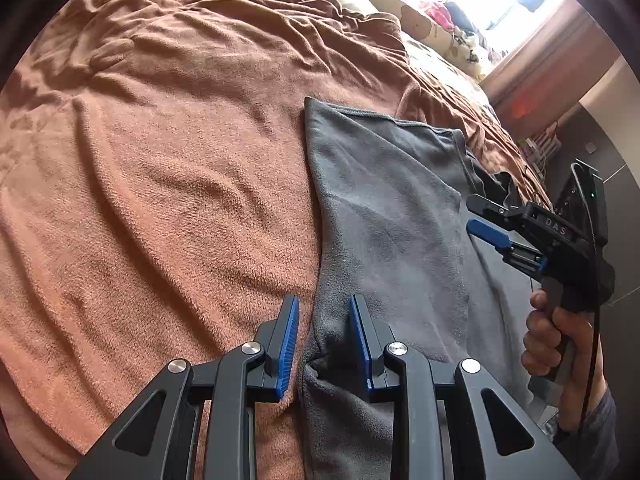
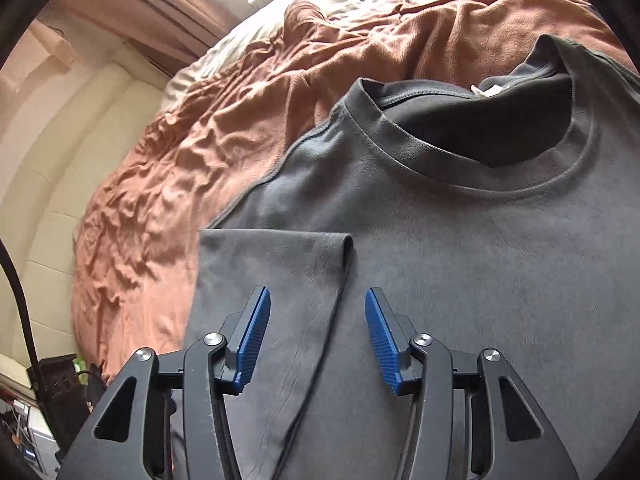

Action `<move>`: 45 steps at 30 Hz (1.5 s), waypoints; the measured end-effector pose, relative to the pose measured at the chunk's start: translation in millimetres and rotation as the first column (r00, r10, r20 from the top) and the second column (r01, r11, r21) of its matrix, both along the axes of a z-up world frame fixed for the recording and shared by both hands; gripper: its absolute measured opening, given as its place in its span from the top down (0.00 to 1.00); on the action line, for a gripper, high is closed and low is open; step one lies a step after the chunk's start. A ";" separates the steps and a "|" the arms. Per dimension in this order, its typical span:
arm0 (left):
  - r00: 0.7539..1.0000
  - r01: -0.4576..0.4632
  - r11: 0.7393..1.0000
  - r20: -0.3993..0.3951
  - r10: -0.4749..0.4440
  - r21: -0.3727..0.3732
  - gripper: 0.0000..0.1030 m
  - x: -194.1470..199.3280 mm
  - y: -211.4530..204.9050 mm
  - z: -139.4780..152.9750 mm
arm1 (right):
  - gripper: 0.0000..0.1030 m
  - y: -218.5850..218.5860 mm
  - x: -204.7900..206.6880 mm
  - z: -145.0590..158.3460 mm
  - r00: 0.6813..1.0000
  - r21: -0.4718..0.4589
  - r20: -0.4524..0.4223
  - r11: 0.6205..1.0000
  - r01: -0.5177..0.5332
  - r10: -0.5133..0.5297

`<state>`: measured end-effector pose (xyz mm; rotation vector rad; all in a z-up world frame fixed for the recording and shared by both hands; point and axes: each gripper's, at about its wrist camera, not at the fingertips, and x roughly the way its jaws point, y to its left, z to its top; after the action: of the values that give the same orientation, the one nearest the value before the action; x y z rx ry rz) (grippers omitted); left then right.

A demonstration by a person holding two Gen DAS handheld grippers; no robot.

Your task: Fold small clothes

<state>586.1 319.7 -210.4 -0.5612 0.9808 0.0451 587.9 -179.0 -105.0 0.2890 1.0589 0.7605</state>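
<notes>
A rumpled rust-brown fleece blanket covers the bed, and on it lies a dark grey, soft-napped crew-neck T-shirt, spread mostly flat. In the right wrist view its ribbed round collar lies at the far end with a small white label inside the back of the neck, so the shirt's long axis runs away from that camera, neck farthest. One short sleeve is folded in over the chest, its hem forming a straight edge beside the shoulder seam. In the left wrist view the shirt's side edge runs away from the camera along the blanket, with a small pucker of cloth near the fingers. The left gripper has its blue-padded jaws partly apart, straddling that puckered edge without pinching it. The right gripper, held by a hand, hovers over the chest with jaws moderately open and nothing gripped.
</notes>
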 end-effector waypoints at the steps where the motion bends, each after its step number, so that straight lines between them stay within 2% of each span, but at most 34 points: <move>1: 1.000 0.002 1.000 0.000 -0.002 0.001 0.73 1.5 -0.5 -0.8 | 0.55 4.4 5.0 -2.2 1.000 -0.006 -0.004 1.000 -0.002 0.002; 5: 1.000 0.020 0.999 -0.002 -0.019 0.028 0.73 7.7 -3.7 -2.0 | 0.58 25.5 14.4 -3.1 0.999 -0.059 0.042 0.998 -0.023 0.026; 7: 1.000 0.019 0.999 -0.006 -0.018 0.027 0.73 10.0 -3.7 -3.7 | 0.68 34.1 16.5 -2.6 0.997 -0.096 0.074 0.995 -0.028 0.035; 9: 1.000 0.021 0.999 -0.019 -0.020 0.038 0.73 11.8 -4.6 -5.8 | 0.92 40.9 17.6 -3.2 0.994 -0.148 0.102 0.989 -0.022 0.038; 12: 0.999 0.034 0.996 -0.032 -0.031 0.077 0.73 10.0 -8.1 -6.2 | 0.99 45.3 15.9 -0.8 0.990 -0.190 0.136 0.982 -0.020 0.047; 18: 0.997 0.056 0.992 -0.059 -0.050 0.111 0.73 5.5 -12.3 -6.0 | 1.00 39.9 7.7 2.6 0.986 -0.237 0.168 0.970 0.047 -0.006; 22: 0.995 0.066 0.990 -0.076 -0.057 0.124 0.73 3.5 -11.6 -1.5 | 1.00 48.3 0.7 5.6 0.983 -0.296 0.178 0.955 0.020 0.034; 25: 0.998 0.040 0.990 -0.047 -0.034 0.135 0.73 0.5 -9.1 8.3 | 0.99 48.2 -2.9 15.0 0.983 -0.303 0.175 0.953 0.006 0.049; 32: 0.999 0.028 0.992 0.021 -0.031 0.121 0.73 -2.9 -14.7 23.9 | 0.99 36.7 -34.4 33.4 0.973 -0.271 0.181 0.958 -0.088 0.141; 40: 0.998 0.040 0.990 -0.045 -0.034 0.137 0.73 -3.5 -28.4 8.5 | 0.99 31.3 -69.2 32.7 0.944 -0.245 0.150 0.936 -0.252 0.293; 45: 0.998 -0.016 0.997 -0.062 0.021 0.080 0.73 -13.9 -16.2 0.6 | 0.99 31.6 -84.8 25.4 0.926 -0.211 0.116 0.920 -0.331 0.360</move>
<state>572.2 303.5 -209.8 -0.4985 1.0303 0.1182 503.1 -147.4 -79.6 -0.1245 1.0399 0.9756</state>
